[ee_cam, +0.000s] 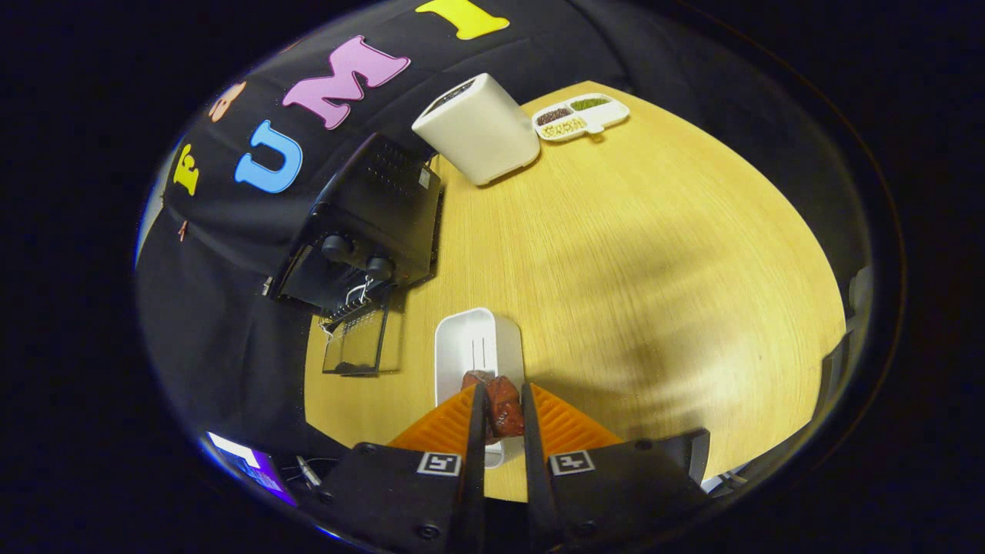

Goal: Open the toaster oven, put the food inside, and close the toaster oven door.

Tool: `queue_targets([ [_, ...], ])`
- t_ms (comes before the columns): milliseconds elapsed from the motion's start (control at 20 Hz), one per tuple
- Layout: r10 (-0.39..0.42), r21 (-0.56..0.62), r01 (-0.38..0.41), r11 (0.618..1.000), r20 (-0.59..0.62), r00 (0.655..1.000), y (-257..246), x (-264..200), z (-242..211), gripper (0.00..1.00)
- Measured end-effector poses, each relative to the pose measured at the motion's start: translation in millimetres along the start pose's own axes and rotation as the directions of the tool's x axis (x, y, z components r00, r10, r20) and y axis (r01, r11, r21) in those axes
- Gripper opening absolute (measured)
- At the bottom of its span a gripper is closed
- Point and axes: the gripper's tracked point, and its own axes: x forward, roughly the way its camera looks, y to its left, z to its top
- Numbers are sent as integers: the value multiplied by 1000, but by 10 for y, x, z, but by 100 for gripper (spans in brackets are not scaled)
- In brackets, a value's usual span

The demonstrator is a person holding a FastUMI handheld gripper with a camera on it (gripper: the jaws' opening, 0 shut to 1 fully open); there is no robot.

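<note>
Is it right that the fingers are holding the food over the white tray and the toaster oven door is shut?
Not quite. The gripper view shows the toaster oven door folded down open. The rest holds: the fingers hold the food over the white tray.

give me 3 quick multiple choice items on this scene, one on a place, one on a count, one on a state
1. Where is the food?
A. between the fingers
B. inside the oven
C. on the divided dish

2. How many knobs show on the oven front?
A. one
B. two
C. four

3. What state is the oven door in?
A. shut
B. folded down open
C. taken off

Answers:
1 A, both fingers press on the dark red piece above the white tray.
2 B, two round black knobs.
3 B, the glass door lies flat on the table.
</note>
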Motion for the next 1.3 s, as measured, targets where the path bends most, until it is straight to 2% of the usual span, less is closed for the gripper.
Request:
queue_targets([
  [100,15,54,-14,998,-15,1000,40,-37,3,20],
  [200,15,46,-15,999,-6,1000,58,-44,41,14],
  [600,-2,-24,3,1000,41,999,323,-278,163,14],
  [900,7,-37,-2,999,131,991,792,-554,220,14],
  [1300,21,17,-25,1000,206,978,1546,-591,-230,14],
])
